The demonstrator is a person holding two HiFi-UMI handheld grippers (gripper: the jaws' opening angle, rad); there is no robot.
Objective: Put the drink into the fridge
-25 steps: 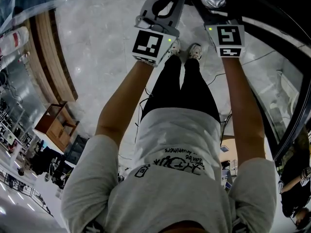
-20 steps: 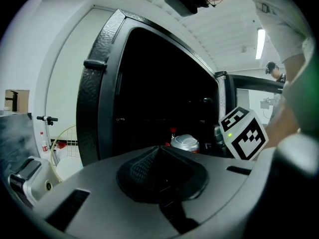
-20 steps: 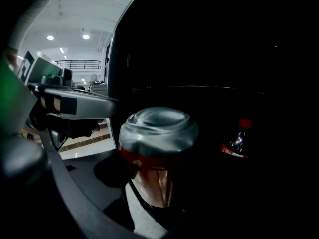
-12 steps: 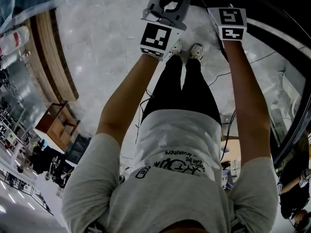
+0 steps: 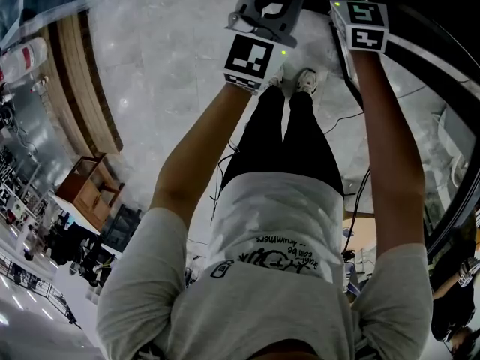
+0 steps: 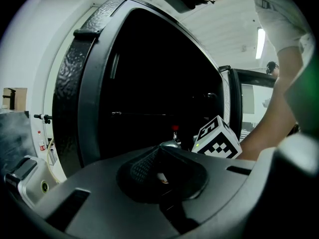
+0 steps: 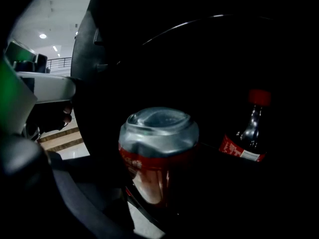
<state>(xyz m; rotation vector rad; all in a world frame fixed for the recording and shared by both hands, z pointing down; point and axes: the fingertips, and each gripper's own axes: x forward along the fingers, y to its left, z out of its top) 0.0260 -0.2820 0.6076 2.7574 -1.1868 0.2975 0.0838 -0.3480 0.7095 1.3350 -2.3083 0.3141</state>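
My right gripper [image 7: 158,180] is shut on a red cola can [image 7: 158,153], which stands upright with its silver top showing. The can sits in front of the fridge's dark inside [image 7: 209,59], where a cola bottle [image 7: 246,133] with a red cap stands to its right. In the left gripper view the fridge [image 6: 70,93] shows a black textured frame round a dark opening. My left gripper [image 6: 159,172] is shut, its pads together with nothing held. Beyond it are the can's top [image 6: 169,144] and the right gripper's marker cube [image 6: 217,143]. In the head view both marker cubes [image 5: 251,58] [image 5: 361,25] are held out near the top edge.
The fridge's black edge [image 5: 420,58] curves across the head view's upper right. The person's legs and shoes [image 5: 304,81] stand on pale marble floor [image 5: 165,88]. Wooden furniture [image 5: 86,190] is far left. A glass door panel [image 6: 234,103] stands to the opening's right.
Both grippers have moved up the head view toward the fridge, the right one with the can going farther. Neither grip has changed.
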